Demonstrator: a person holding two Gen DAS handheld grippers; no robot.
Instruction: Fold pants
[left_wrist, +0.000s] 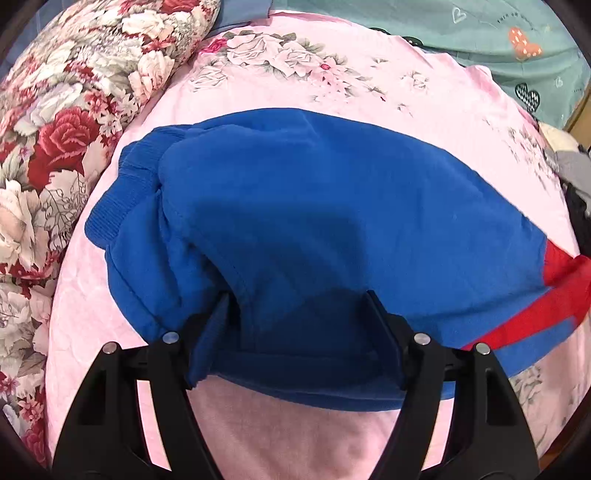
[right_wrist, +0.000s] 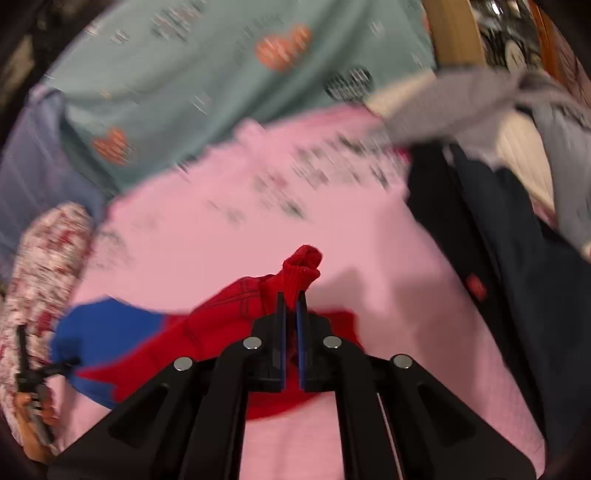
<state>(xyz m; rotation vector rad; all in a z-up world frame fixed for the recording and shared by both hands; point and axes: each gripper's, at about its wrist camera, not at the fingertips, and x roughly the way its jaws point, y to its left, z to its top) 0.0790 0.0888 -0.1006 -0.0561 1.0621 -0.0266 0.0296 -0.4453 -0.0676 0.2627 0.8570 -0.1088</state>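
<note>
Between our right gripper's (right_wrist: 291, 301) nearly shut fingers: red cuff (right_wrist: 302, 269) pinched | left gripper (left_wrist: 297, 306) wide open (gripping nothing), straddling blue pants (left_wrist: 314, 206) | long axis runs left-to-right.

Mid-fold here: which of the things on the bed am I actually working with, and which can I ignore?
In play:
blue pants
red cuff, pinched by the right gripper
left gripper, open over the blue fabric

Ignore:
pink sheet
floral quilt
teal blanket
dark clothes
</note>
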